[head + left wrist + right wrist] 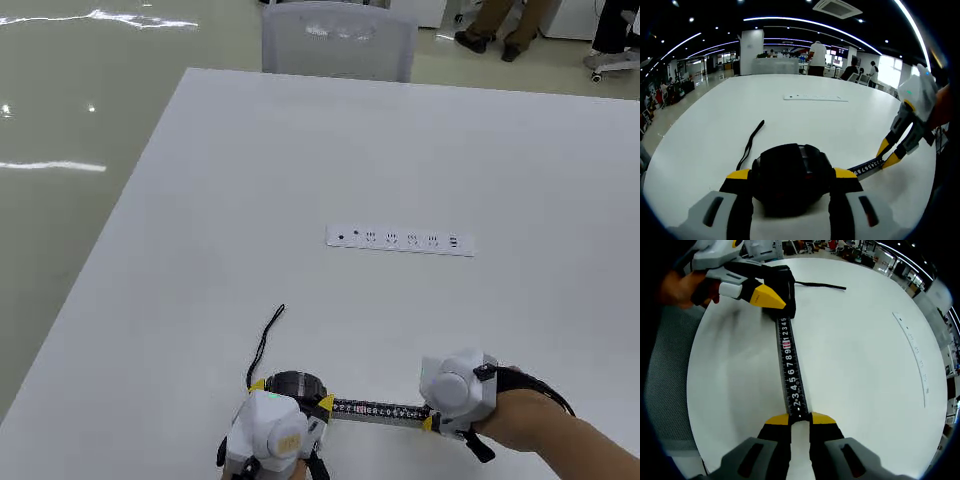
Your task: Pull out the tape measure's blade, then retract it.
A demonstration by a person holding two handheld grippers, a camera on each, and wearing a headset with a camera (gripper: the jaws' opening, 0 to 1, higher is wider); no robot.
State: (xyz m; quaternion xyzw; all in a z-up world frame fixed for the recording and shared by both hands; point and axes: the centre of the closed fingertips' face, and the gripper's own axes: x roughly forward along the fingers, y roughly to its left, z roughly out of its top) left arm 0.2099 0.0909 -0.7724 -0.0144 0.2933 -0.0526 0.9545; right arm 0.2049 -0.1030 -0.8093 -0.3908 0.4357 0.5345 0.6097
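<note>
A black tape measure case sits at the table's near edge, clamped between the yellow-tipped jaws of my left gripper. In the head view the case peeks out above the left gripper. Its black wrist strap trails away across the table. The black blade with white numerals runs out of the case to my right gripper, which is shut on the blade's end. In the head view the blade spans the short gap to the right gripper.
The white table holds a white power strip at its middle. A grey chair stands at the far edge. People stand and sit beyond the table, far off. The table's left edge drops to a glossy floor.
</note>
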